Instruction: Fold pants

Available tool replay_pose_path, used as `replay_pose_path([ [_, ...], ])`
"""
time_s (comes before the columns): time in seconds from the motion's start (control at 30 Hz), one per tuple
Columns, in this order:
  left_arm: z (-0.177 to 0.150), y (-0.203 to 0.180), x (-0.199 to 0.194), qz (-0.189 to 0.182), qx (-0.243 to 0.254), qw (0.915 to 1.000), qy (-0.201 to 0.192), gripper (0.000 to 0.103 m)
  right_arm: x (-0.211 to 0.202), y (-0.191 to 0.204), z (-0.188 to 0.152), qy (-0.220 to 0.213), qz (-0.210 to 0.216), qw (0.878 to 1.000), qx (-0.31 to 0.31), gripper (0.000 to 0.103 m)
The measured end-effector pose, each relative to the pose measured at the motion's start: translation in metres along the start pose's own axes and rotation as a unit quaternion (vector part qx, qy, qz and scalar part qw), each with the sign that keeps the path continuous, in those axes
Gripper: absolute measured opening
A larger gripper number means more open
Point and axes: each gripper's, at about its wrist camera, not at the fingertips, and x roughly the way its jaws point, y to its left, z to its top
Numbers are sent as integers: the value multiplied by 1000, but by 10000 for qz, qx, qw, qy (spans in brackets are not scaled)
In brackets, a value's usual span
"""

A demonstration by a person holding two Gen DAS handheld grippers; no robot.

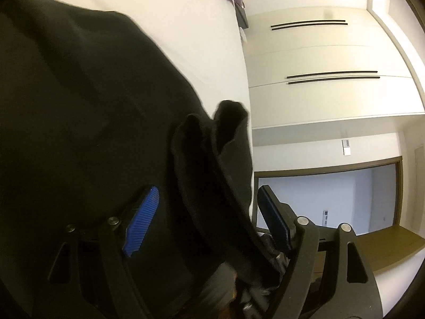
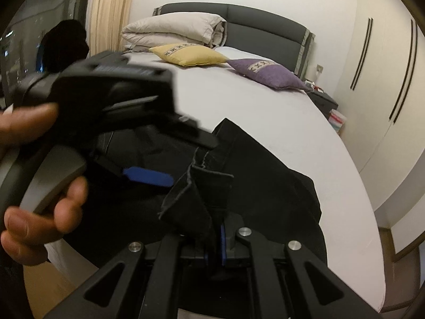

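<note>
White sheeting covers the bed (image 2: 265, 122), backed by a dark headboard (image 2: 252, 18). A folded duvet (image 2: 172, 30), a yellow cushion (image 2: 188, 54) and a purple cushion (image 2: 268, 73) are laid at its head. Pale wardrobe doors (image 1: 326, 53) with thin dark handles are seen beside the bed.

Black pants (image 2: 265, 183) are spread over the near edge of the mattress. A bunched fold of the fabric is pinched between the nearly closed blue pads of the right gripper (image 2: 216, 247) and is raised slightly above the rest.

The left gripper (image 1: 209, 223) is gripped in a person's hand (image 2: 39, 186), just beside the right one. Its fingers (image 1: 142, 220) are spread wide; a ridge of pants cloth is seen between them, with no pad pressed on it.
</note>
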Motion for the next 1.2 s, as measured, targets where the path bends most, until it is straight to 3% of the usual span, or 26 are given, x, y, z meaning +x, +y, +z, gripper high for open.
replay_pose_path([
  [0.27,12,-23,23,-97,213,9995,225,75,-10,10,2,-145,-150,9993,-314,7],
  [0.3,13,-23,25,-85,223,9993,281,67,-11,12,3,-161,-167,9991,-356,7],
  [0.33,15,-22,29,-24,231,9990,371,47,-13,14,4,-177,-166,9989,-393,7],
  [0.4,19,-19,34,29,152,9985,524,19,-14,17,3,-192,-163,9988,-431,7],
  [0.43,20,-19,34,-37,151,9983,557,8,-14,20,3,-174,-163,9986,-471,7],
  [0.47,20,-20,31,-76,202,9982,562,6,-13,22,2,-155,-157,9985,-501,7],
  [0.57,25,-28,18,-44,459,9978,473,5,-18,34,-6,-159,-111,9982,-567,7],
  [0.77,32,-37,8,99,805,9963,294,5,-23,49,12,-326,24,9970,-706,7],
  [0.8,27,-24,-7,138,875,9957,274,5,-24,53,13,-347,65,9968,-718,7],
  [0.93,31,-21,-31,507,1114,9923,175,5,-22,72,21,-378,267,9960,-767,7],
  [1.13,29,25,-45,1048,774,9913,185,5,3,106,9,-72,640,9939,-897,7],
  [1.2,25,30,-36,1070,699,9916,180,6,8,113,3,32,703,9933,-913,7],
])
